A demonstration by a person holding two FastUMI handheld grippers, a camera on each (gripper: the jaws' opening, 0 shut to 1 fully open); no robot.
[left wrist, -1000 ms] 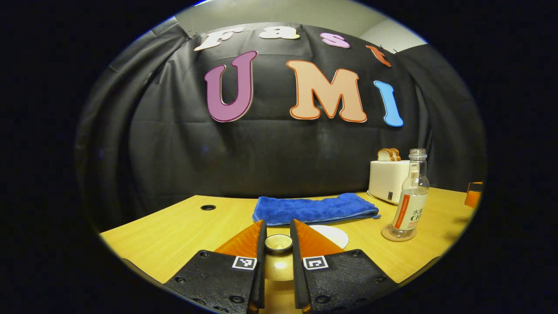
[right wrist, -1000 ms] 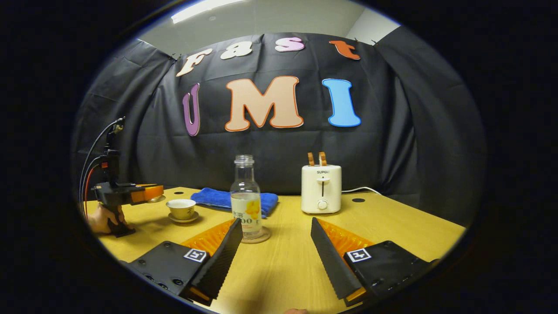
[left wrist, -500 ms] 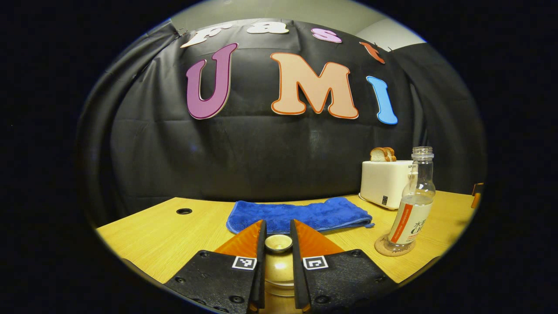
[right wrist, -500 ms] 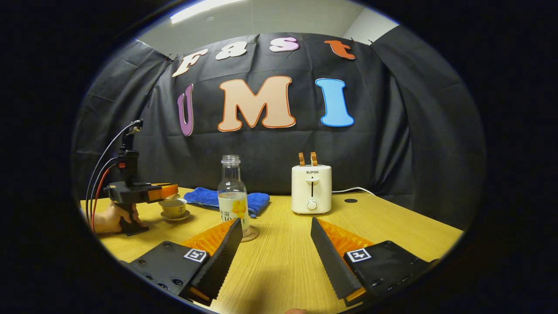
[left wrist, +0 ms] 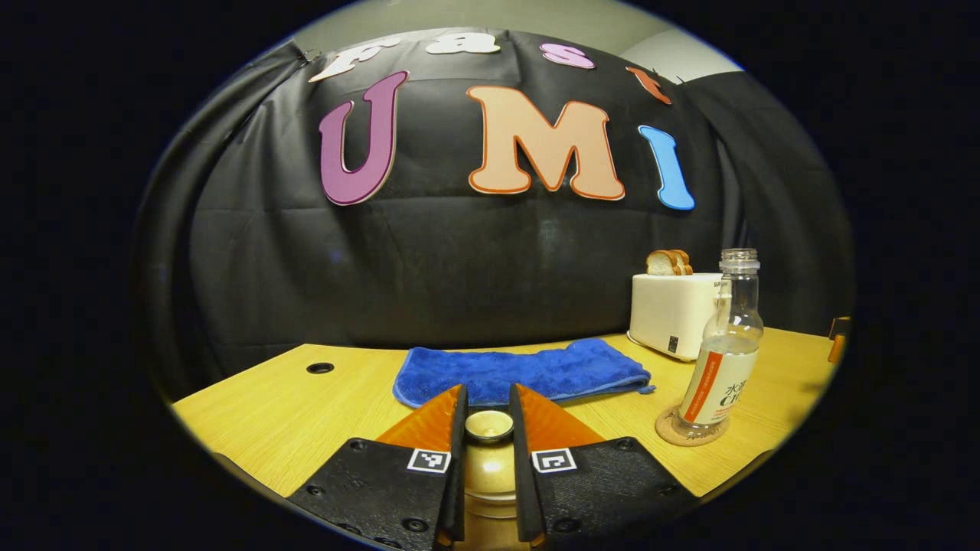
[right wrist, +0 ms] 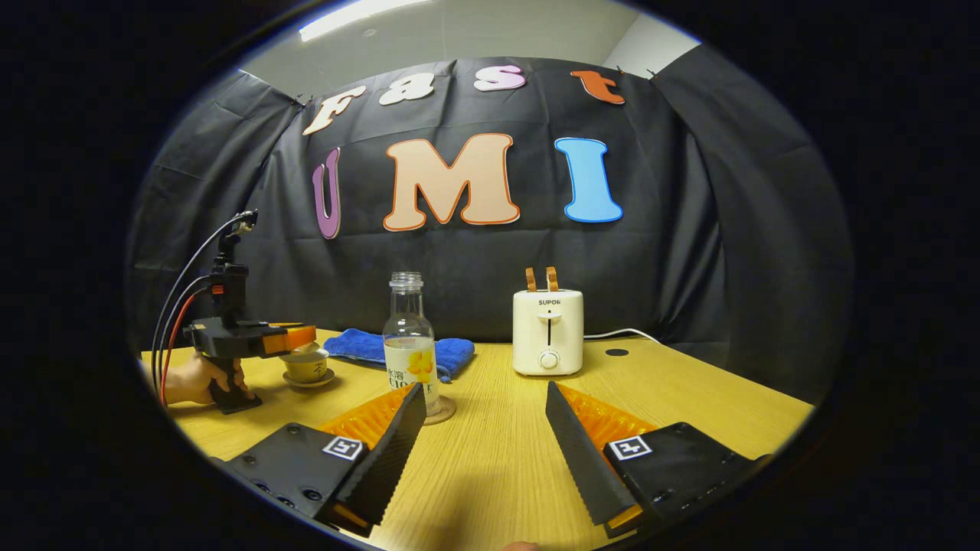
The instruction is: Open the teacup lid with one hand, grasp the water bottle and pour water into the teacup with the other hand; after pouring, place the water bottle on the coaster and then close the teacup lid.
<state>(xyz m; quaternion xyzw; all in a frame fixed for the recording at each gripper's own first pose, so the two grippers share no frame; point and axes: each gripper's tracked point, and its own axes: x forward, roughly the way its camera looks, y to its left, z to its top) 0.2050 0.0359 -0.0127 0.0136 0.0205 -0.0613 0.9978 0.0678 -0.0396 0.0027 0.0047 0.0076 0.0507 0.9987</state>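
Observation:
My left gripper is shut on the knob of the beige teacup lid. In the right gripper view the left gripper, held by a hand, hovers over the teacup on its saucer. The lid rests on the cup's rim or just above it; I cannot tell which. The clear water bottle stands uncapped and upright on the round coaster. It also appears at the right of the left gripper view as the bottle on the coaster. My right gripper is open and empty, just right of the bottle.
A folded blue towel lies behind the cup. A white toaster with bread slices stands at the back, its cord trailing right. The wooden table has cable holes. The black cloth wall closes off the back.
The left gripper carried the lid sideways from beside the open teacup to over it and lowered it. The right gripper turned slightly right, away from the bottle.

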